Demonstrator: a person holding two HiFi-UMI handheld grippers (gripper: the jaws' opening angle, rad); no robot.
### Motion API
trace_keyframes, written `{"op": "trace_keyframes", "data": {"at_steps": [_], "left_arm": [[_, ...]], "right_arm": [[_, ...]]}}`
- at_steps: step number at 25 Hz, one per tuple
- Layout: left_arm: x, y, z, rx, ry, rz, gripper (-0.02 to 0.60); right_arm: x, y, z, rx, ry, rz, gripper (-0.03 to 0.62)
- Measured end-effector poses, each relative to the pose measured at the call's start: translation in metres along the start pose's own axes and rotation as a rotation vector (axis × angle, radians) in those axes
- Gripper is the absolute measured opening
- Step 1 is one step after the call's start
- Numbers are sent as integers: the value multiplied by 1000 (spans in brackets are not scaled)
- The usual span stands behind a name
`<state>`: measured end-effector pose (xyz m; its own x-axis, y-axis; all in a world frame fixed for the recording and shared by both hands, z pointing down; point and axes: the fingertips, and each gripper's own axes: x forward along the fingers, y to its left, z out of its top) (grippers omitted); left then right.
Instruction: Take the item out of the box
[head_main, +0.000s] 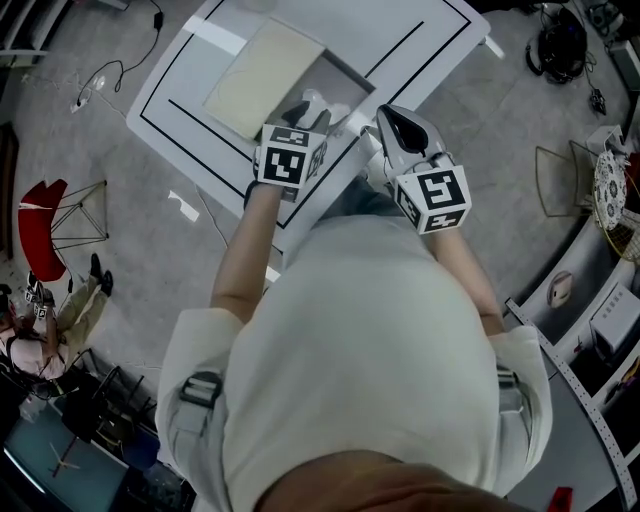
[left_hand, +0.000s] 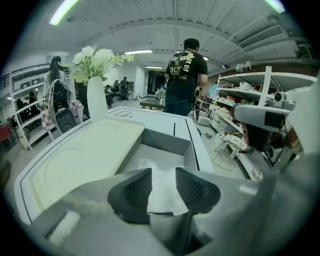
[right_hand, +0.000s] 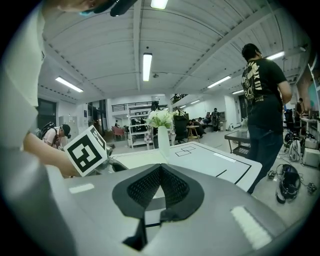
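Nearest, the left claw (left_hand: 162, 172) stands released, its two dark ribbed pads apart. A crumpled white sheet (left_hand: 163, 195) lies in the gap between them, and the pads are not pressed on it. The sheet's far end rests inside the open grey box (left_hand: 167, 142) just beyond. The box's cream lid (left_hand: 85, 155) lies open to its left, flat on the white desk (left_hand: 150, 116). The right claw (right_hand: 160, 169) is clenched on nothing, its pads meeting at the tips, just to the right of the box. Farther back on the desk stands a white vase of flowers (left_hand: 96, 95). Beyond it a person in a black shirt (left_hand: 185, 70) faces away.
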<state>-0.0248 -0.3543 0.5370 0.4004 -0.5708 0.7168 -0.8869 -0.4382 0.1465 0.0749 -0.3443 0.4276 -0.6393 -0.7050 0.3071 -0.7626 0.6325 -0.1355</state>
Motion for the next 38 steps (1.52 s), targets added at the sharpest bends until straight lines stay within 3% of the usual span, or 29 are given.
{"op": "trace_keyframes", "data": {"at_steps": [11, 19, 25, 38], "left_arm": [[19, 5, -13, 40, 100, 48, 146], [25, 7, -19, 38, 135, 64, 104], [22, 6, -14, 22, 107, 62, 47], [-10, 2, 4, 22, -19, 99, 18]], "right_arm": [[6, -20, 1, -11, 3, 46, 0], [14, -23, 3, -18, -8, 92, 0], [16, -23, 2, -18, -12, 103, 0], [8, -2, 4, -35, -31, 115, 0]]}}
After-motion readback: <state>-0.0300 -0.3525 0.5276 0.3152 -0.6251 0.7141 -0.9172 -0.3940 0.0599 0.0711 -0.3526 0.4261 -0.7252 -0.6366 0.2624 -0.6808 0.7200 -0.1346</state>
